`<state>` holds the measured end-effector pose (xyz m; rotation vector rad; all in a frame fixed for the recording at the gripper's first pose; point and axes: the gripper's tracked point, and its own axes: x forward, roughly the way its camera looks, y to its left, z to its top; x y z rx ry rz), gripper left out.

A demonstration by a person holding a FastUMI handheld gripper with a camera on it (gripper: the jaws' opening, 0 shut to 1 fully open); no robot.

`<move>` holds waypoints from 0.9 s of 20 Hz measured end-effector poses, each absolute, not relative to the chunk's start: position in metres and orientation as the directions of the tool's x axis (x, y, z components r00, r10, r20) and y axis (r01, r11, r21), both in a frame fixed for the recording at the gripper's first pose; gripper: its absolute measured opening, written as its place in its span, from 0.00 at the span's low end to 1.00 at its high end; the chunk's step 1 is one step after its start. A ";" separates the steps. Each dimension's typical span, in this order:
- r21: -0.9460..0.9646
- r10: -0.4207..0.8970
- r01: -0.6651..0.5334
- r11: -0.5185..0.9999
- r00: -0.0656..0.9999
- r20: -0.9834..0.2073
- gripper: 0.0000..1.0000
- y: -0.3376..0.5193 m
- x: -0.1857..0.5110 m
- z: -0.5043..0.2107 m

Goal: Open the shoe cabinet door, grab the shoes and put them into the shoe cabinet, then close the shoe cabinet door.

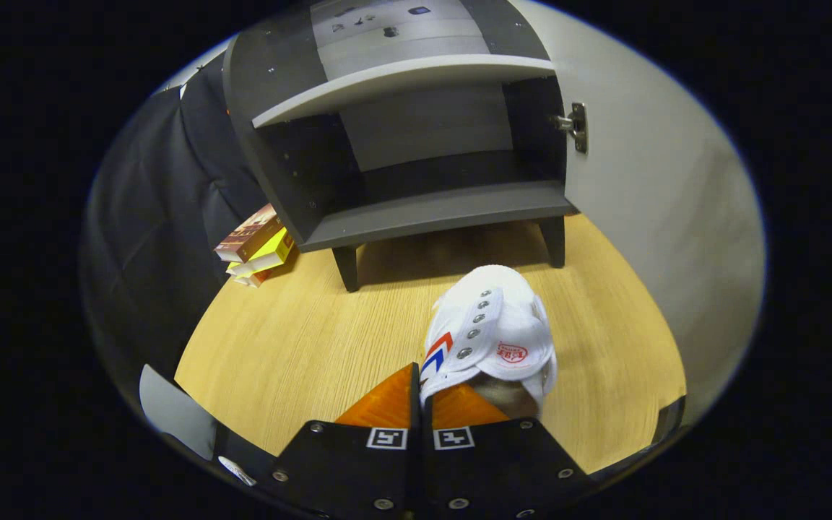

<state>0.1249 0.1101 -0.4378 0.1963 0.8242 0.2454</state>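
I'm carrying the white canvas high-top shoe (492, 336), its collar pinched in the tool (422, 393), above the wooden table (300, 347). I'm aiming level at the grey shoe cabinet (416, 209)'s lower shelf, clearing the open door (647, 217).

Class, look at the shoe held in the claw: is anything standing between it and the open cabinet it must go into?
Nothing visible does. The claw is shut on the white shoe, and only bare floor lies ahead up to the cabinet. Its door is swung open, and the books lie off beside the cabinet.
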 end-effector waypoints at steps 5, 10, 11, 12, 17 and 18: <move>0.238 0.260 -0.133 0.962 0.715 -0.649 0.00 0.114 0.138 -0.379; 0.203 0.232 -0.134 0.970 0.765 -0.601 0.00 0.119 0.139 -0.315; 0.205 0.225 -0.126 0.971 0.776 -0.589 0.00 0.121 0.139 -0.300; 0.204 0.216 -0.117 0.972 0.790 -0.574 0.00 0.121 0.141 -0.286; 0.173 0.182 -0.109 0.979 0.849 -0.497 0.00 0.135 0.150 -0.226; 0.167 0.177 -0.108 0.980 0.856 -0.486 0.00 0.137 0.151 -0.214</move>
